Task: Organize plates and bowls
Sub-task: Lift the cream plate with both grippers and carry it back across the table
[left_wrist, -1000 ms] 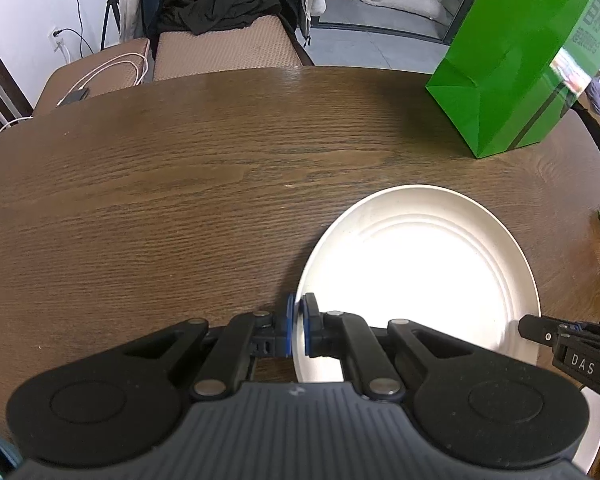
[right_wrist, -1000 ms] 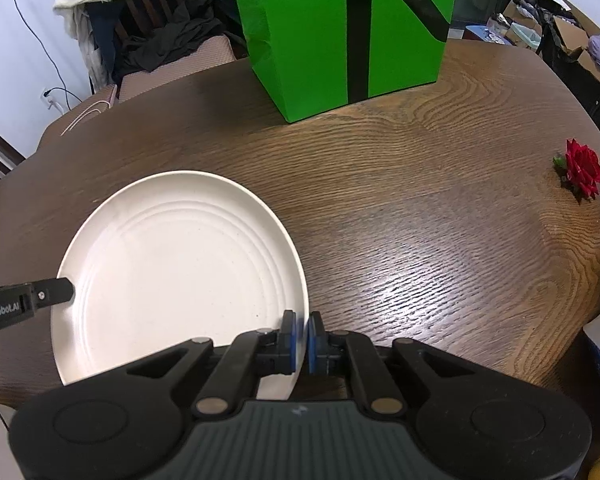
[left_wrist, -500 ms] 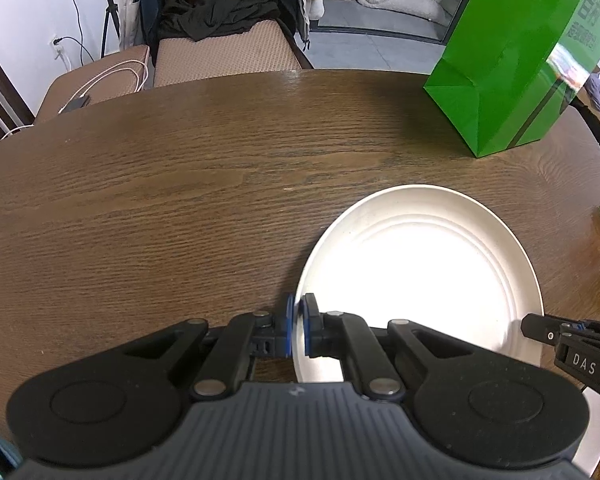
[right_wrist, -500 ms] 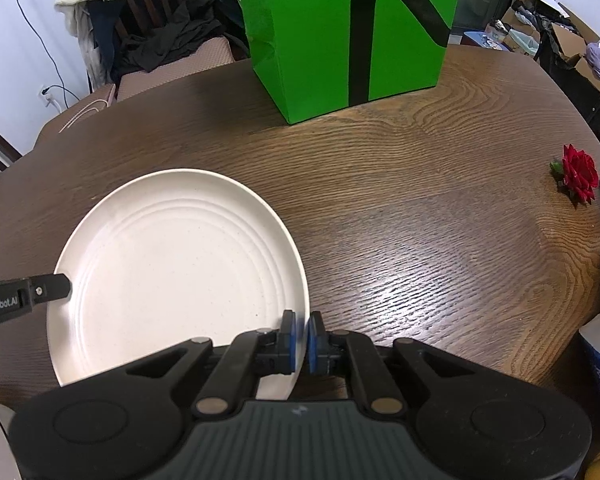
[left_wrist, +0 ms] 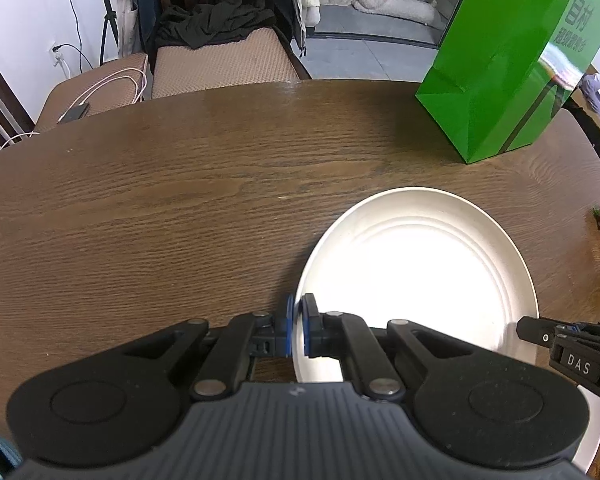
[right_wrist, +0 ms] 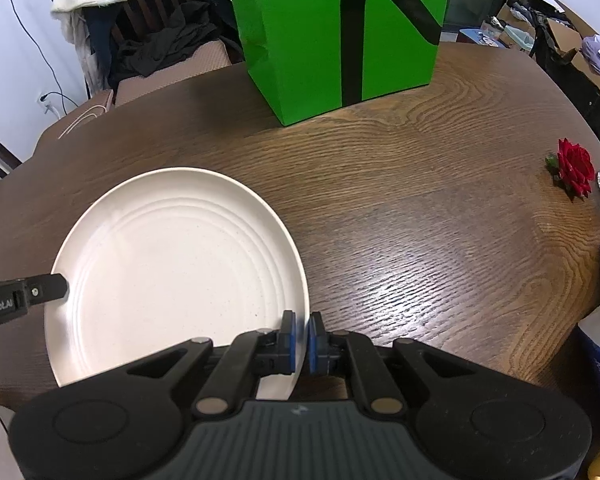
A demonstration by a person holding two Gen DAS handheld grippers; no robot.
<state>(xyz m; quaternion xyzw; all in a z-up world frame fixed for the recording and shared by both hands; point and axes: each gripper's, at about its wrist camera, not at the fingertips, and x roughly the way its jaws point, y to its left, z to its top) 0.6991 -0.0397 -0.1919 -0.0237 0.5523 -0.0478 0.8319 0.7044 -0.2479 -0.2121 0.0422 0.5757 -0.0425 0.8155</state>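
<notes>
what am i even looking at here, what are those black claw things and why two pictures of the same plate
The black claws are two-finger grippers that a person holds, one in each hand; no robot arm is involved. Each carries a wide-angle camera looking along its fingers, hence two pictures of one scene. In the left hand's view, the left gripper is shut on the near left rim of a white plate. In the right hand's view, the right gripper is shut on the plate's opposite rim. So both pinch the same plate over a wooden table. Also on the table are a green paper bag and a red rose.
</notes>
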